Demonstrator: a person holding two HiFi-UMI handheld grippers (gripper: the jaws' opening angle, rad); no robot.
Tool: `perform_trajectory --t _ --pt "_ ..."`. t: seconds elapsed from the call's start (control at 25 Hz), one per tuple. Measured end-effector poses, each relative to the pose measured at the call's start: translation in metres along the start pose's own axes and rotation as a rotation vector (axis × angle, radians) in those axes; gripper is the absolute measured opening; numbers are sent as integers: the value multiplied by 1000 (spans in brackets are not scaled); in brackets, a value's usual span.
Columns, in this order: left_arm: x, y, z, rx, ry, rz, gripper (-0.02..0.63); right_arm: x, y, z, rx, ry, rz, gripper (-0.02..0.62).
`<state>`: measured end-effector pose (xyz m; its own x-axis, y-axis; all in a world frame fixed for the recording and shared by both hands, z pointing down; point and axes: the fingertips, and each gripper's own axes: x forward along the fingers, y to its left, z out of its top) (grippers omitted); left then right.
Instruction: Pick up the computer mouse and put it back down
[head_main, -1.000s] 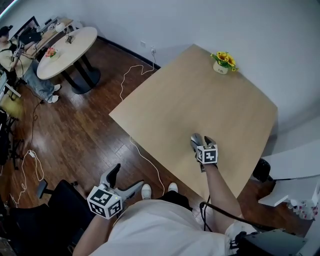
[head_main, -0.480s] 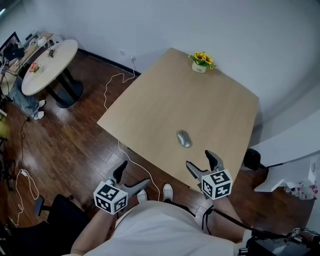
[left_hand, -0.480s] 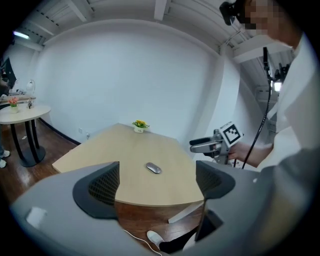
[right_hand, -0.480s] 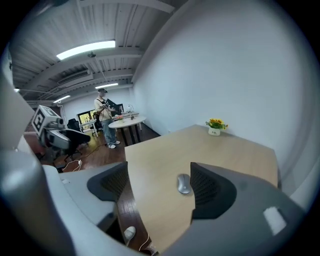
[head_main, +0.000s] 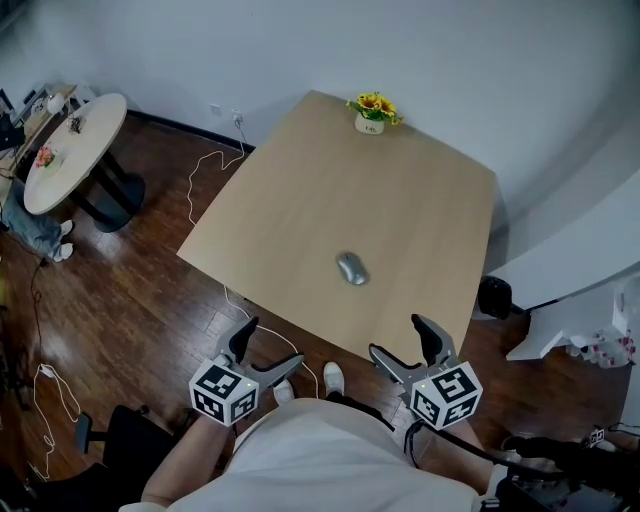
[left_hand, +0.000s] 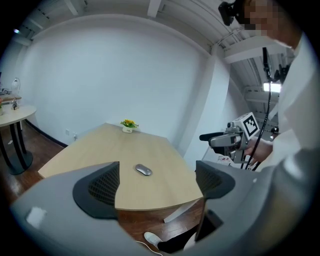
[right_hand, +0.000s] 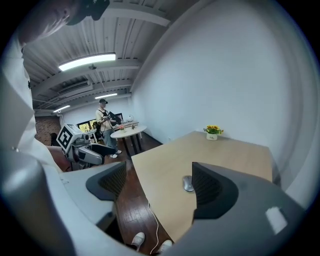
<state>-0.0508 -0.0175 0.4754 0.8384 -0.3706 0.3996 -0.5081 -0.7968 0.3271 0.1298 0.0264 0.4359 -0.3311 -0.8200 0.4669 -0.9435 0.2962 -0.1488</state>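
starting with the head view, the computer mouse (head_main: 351, 268) is seen lying free on the bench (head_main: 420, 190), a little in from the near edge, where a second ago it was covered by the right gripper (head_main: 398, 337). that gripper has since been drawn back past the near edge toward the body, its fingers opening with nothing between them, so the put-down is judged complete. the left gripper (head_main: 270, 345) is held off the same edge, over the wooden floor (head_main: 130, 290), fingers released and empty. in the left gripper view, the mouse is framed between the spread fingers but well ahead of them, with bare bench all round it. in the right gripper view, the mouse is again seen well ahead on the bench. only a flower pot (head_main: 371, 110) is found at the far edge, close to the wall, well apart from the mouse, so ample room is left on every side for another approach.
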Motion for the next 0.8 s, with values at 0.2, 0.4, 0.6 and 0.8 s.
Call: perform_trajectory --t 0.2,0.4,0.6,0.8 --pt "0 1 5 4 -10 4 453 3 1 7 -10 -16 6 417" --pt "-2 6 5 6 -11 19 453 11 4 7 -10 -12 25 417" --pt "-4 12 2 -10 -6 41 453 21 5 11 -20 -4 51 416" --pt "-4 15 0 -3 -2 48 453 27 8 6 -14 3 65 413"
